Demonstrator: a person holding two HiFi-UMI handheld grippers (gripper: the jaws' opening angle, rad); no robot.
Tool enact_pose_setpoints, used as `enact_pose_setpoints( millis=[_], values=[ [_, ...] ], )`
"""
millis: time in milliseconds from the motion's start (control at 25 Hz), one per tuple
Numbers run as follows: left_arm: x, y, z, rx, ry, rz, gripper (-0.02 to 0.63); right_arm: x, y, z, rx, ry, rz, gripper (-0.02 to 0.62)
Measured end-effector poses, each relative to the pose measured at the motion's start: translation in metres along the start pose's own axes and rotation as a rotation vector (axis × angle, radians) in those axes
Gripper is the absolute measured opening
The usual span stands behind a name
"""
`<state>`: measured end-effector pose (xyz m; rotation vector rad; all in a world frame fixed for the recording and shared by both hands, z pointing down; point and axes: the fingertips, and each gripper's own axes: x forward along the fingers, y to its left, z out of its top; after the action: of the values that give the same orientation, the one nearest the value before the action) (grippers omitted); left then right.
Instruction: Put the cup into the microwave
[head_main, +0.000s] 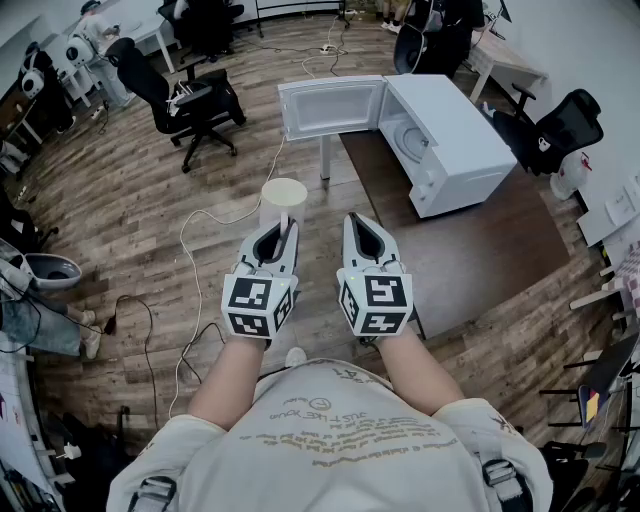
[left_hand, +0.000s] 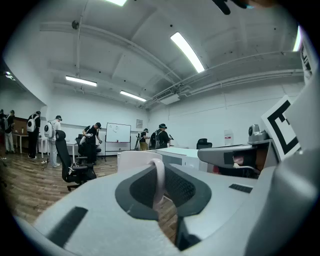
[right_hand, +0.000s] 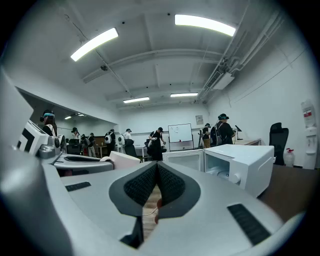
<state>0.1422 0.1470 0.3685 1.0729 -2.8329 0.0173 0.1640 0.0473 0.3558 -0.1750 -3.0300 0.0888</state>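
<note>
A white cup (head_main: 283, 200) hangs over the wooden floor, held by its handle in my left gripper (head_main: 285, 228). In the left gripper view the thin white handle (left_hand: 159, 175) is pinched between the shut jaws of the left gripper (left_hand: 160, 172), and the cup's body (left_hand: 136, 161) shows just beyond. The white microwave (head_main: 445, 140) stands ahead and to the right with its door (head_main: 330, 107) swung wide open to the left. The right gripper view shows its open cavity (right_hand: 220, 167). My right gripper (head_main: 352, 222) (right_hand: 156, 167) is shut with nothing in it, level with the left one.
The microwave rests on a brown table (head_main: 480, 255), whose near left corner is by my right gripper. Black office chairs (head_main: 195, 100) (head_main: 560, 125) stand left and right. A white cable (head_main: 200, 230) runs across the floor. Several people stand at the far end of the room (right_hand: 155, 142).
</note>
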Motion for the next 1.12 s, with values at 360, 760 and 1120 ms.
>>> enact_pose_setpoints(
  millis=[360, 760, 1120],
  values=[
    [-0.002, 0.01, 0.0, 0.0, -0.01, -0.008, 0.041, 0.006, 0.008, -0.004, 0.032, -0.011, 0.002, 0.014],
    [0.005, 0.027, 0.0, -0.024, -0.021, -0.038, 0.041, 0.023, 0.022, -0.009, -0.001, 0.017, -0.011, 0.014],
    [0.015, 0.066, -0.007, -0.023, -0.016, -0.1, 0.041, 0.056, 0.045, -0.013, -0.017, 0.024, -0.068, 0.014]
  ],
)
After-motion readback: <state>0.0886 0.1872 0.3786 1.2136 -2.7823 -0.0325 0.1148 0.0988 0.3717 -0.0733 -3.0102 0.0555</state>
